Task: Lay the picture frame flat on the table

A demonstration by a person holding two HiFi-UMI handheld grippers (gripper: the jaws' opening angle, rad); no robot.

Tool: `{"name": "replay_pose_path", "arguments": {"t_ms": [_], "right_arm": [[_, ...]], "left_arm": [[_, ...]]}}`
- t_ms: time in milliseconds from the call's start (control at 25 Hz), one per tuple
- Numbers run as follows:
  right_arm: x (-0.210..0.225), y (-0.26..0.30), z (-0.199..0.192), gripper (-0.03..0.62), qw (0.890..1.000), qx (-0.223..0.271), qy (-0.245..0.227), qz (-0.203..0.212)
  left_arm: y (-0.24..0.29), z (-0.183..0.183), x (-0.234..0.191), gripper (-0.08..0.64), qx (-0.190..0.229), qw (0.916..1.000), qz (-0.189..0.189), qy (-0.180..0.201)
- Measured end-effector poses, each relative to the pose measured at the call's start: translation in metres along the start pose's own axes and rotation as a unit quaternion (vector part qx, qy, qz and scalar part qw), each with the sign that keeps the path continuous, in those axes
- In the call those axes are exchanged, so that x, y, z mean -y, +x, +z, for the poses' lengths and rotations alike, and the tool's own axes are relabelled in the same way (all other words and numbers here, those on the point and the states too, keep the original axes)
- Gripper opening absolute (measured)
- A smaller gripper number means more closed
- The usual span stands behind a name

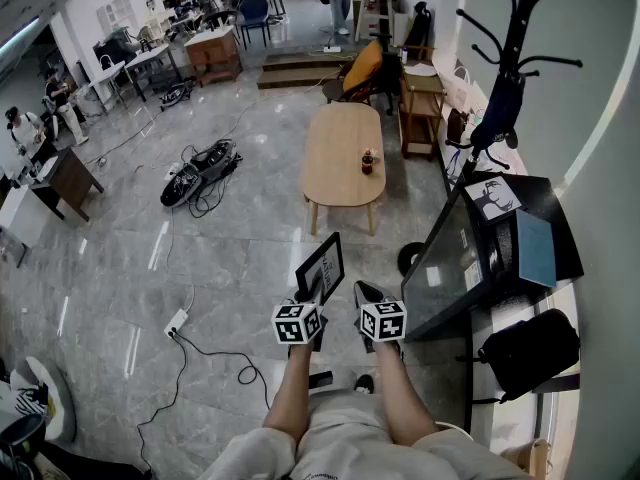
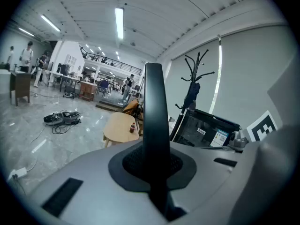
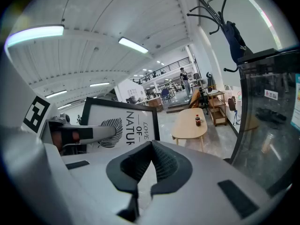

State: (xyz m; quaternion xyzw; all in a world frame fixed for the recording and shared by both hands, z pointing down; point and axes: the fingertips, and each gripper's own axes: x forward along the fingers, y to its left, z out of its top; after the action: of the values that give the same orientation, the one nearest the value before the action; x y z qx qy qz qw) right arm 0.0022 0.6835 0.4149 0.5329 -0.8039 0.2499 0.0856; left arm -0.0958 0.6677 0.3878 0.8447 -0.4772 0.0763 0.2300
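Here, a person stands on a grey floor holding a black picture frame upright in mid-air in front of them. The left hand-held gripper is clamped on the frame's lower edge. The right hand-held gripper hangs just beside it, jaws together on nothing. The frame looks thin, stiff and light, with a white print that may sit behind glass, so it is probably fragile and smooth. A second hold on a side edge would steady it. The oval wooden counter lies well ahead, bare except for a small bottle near its right edge, leaving open room on its left and near end. A dark cabinet stands close on the right
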Motion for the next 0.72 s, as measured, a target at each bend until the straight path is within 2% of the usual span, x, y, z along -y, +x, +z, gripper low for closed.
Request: {"name": "replay_pose_path", "arguments": {"t_ms": [240,440,720], "right_arm": [[0.019,-0.009,0.007,0.034,1.0,0.0,-0.004,0.004],[0.031,-0.01,-0.005,0.034,1.0,-0.006,-0.003,0.01],[0.037,-0.004,0.005,0.034,0.999,0.011,0.032,0.028]], "left_arm": [[0.012,-0.001,0.019,0.028,0.001,0.9999,0.011,-0.002],[0.014,-0.007,0.027,0.028,0.004,0.9997,0.025,-0.003],[0.01,-0.013,0.019,0.028,-0.001,0.9988,0.047,-0.012]]}}
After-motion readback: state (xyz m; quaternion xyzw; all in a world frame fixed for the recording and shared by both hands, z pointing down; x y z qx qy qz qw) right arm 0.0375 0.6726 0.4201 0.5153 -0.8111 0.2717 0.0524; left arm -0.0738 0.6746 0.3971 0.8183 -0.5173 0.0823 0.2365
